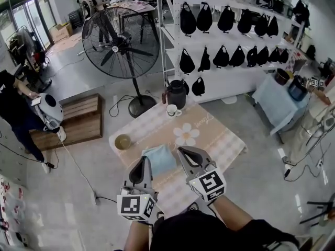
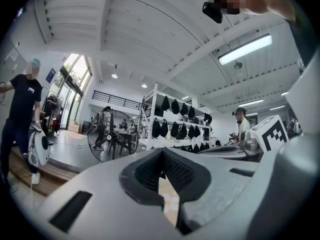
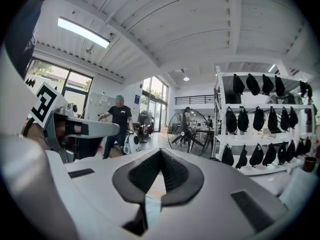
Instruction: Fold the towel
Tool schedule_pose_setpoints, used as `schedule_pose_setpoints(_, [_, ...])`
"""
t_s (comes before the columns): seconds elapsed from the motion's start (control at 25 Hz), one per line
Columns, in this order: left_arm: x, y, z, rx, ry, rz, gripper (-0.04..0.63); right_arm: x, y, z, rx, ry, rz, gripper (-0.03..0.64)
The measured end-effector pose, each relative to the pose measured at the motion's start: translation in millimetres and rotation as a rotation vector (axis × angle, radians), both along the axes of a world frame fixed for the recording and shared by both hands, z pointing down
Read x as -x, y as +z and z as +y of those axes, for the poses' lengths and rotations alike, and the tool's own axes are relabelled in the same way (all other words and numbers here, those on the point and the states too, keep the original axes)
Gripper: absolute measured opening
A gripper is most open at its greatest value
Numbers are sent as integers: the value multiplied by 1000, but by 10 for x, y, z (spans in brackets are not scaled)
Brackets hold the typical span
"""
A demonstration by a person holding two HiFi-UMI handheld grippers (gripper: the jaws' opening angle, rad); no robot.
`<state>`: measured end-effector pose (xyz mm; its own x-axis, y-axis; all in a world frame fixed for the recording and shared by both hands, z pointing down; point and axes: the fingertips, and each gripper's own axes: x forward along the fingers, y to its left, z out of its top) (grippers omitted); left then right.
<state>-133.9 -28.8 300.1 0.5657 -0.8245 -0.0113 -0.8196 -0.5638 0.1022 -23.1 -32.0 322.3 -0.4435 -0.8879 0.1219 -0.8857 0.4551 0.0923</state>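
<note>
A light blue towel (image 1: 160,160) lies folded into a small square near the front edge of the low table (image 1: 225,140), which has a checkered cloth with a daisy print. Both grippers are held up level above the table's near side. The left gripper (image 1: 145,161) hangs at the towel's left edge and the right gripper (image 1: 181,152) at its right edge. In the left gripper view the left gripper (image 2: 161,152) is shut with nothing between its pads. The right gripper (image 3: 160,152) is likewise shut and empty. A pale blue strip of the towel (image 3: 149,210) shows below its jaws.
On the table stand a round bowl (image 1: 122,141), a white cup (image 1: 172,110) and a black jug (image 1: 177,93). A large floor fan (image 1: 121,43) is behind, with a shelf of black bags (image 1: 225,56) to the right. A wooden platform (image 1: 78,120) and a person (image 1: 13,109) are to the left.
</note>
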Motion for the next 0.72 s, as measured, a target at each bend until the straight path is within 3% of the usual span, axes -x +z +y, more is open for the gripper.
schedule_pose_setpoints(0.72, [52,22,2,-11,-25,-34,3,-26,-98,38,-37,-9,22,0])
